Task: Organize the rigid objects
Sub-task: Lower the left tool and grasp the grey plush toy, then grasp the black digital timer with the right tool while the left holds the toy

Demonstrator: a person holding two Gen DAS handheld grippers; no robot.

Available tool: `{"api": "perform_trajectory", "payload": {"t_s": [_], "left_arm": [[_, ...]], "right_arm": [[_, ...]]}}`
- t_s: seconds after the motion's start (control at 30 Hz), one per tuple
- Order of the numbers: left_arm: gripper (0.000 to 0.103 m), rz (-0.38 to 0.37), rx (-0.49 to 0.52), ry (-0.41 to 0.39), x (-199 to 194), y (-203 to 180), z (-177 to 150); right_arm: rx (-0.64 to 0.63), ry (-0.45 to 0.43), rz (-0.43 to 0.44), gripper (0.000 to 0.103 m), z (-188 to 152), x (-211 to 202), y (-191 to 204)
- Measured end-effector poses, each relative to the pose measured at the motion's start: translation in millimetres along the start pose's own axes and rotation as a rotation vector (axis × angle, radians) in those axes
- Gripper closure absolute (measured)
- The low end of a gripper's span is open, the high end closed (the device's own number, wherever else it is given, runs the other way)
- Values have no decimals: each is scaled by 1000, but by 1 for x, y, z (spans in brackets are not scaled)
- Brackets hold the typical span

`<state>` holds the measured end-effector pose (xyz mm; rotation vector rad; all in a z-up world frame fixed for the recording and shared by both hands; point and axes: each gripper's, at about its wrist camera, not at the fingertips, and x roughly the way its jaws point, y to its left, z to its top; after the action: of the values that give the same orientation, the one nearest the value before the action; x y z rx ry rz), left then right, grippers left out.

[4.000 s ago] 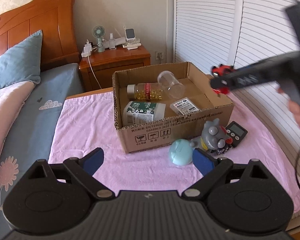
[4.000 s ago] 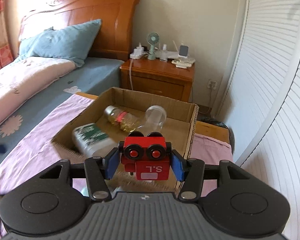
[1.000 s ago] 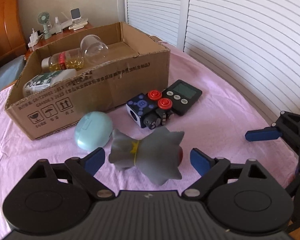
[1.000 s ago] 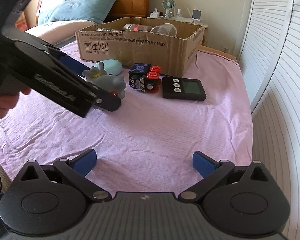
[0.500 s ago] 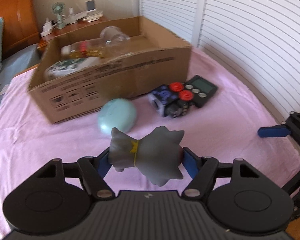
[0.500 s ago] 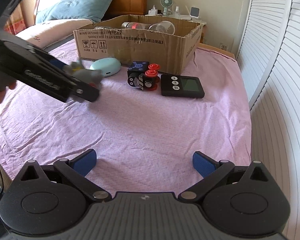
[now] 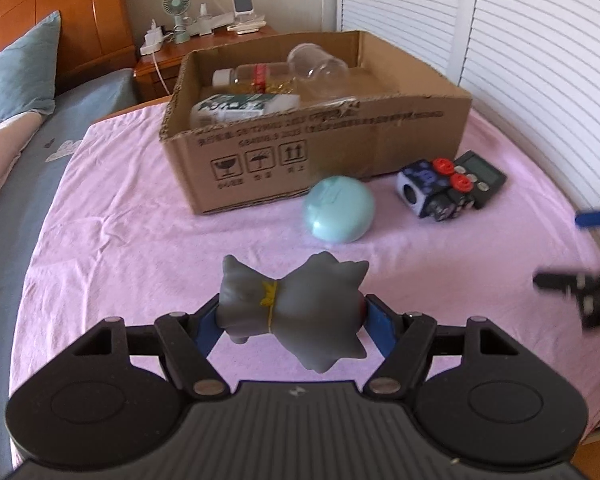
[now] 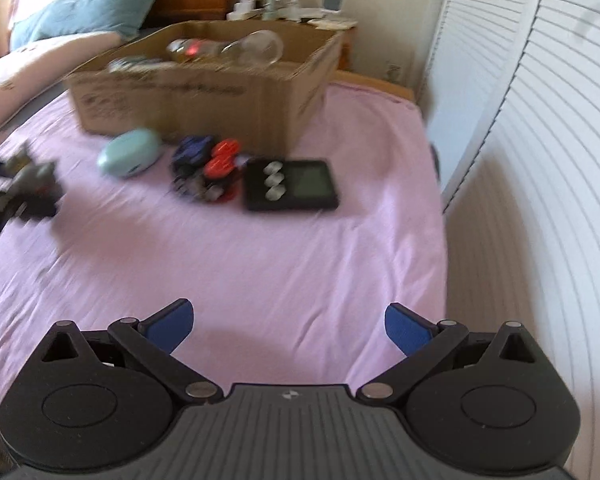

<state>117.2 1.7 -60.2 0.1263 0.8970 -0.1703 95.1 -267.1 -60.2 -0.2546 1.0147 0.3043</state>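
I've got the grey toy figure [image 7: 296,312] pinched sideways in my left gripper [image 7: 290,322]. The jaws just closed in on it, blue pads [image 7: 380,326] on its two ends, so it hangs clear above the pink cloth [image 7: 140,240], lifted w/ the box as the likely drop spot. It's matte, rubbery-looking, spiky at one end, w/ a yellow band at the waist; squeezed end to end prob. because that's the longest, firmest line across it.

Ahead sits the cardboard box [image 7: 324,148], open top, corrugated edge, already holding a clear jar, a bottle & a carton. In front of it: the smooth pale-teal egg-shaped case [image 7: 340,214], the blocky dark robot toy w/ red knobs [image 7: 432,190], then the flat black timer [image 7: 480,178] touching it.

My right gripper [image 8: 288,326] is wide open, nothing in it, low over bare cloth, facing the timer; next pick, I'd guess.
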Motion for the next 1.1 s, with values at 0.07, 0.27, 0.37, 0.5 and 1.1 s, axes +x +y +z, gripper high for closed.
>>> {"api": "perform_trajectory", "payload": {"t_s": [0.07,0.27,0.37,0.5,1.1], "left_arm": [[31,0,-9,7,2,3,-2],[31,-14,-17,8,2,7,-4],[31,-16,-12,7,2,8,-3],[31,-24,-18,5,3,9,-3],[30,-28,-31,6,4,10,-2]], "right_arm": [[18,-8,-15,0,12,10,-6],[45,-1,-41,0,40,43,-14],[59,-5,-35,0,47,53,-14],[27,-14,-13,0,55,59,-3],[-45,-60,56,15,66,67,-9]]}}
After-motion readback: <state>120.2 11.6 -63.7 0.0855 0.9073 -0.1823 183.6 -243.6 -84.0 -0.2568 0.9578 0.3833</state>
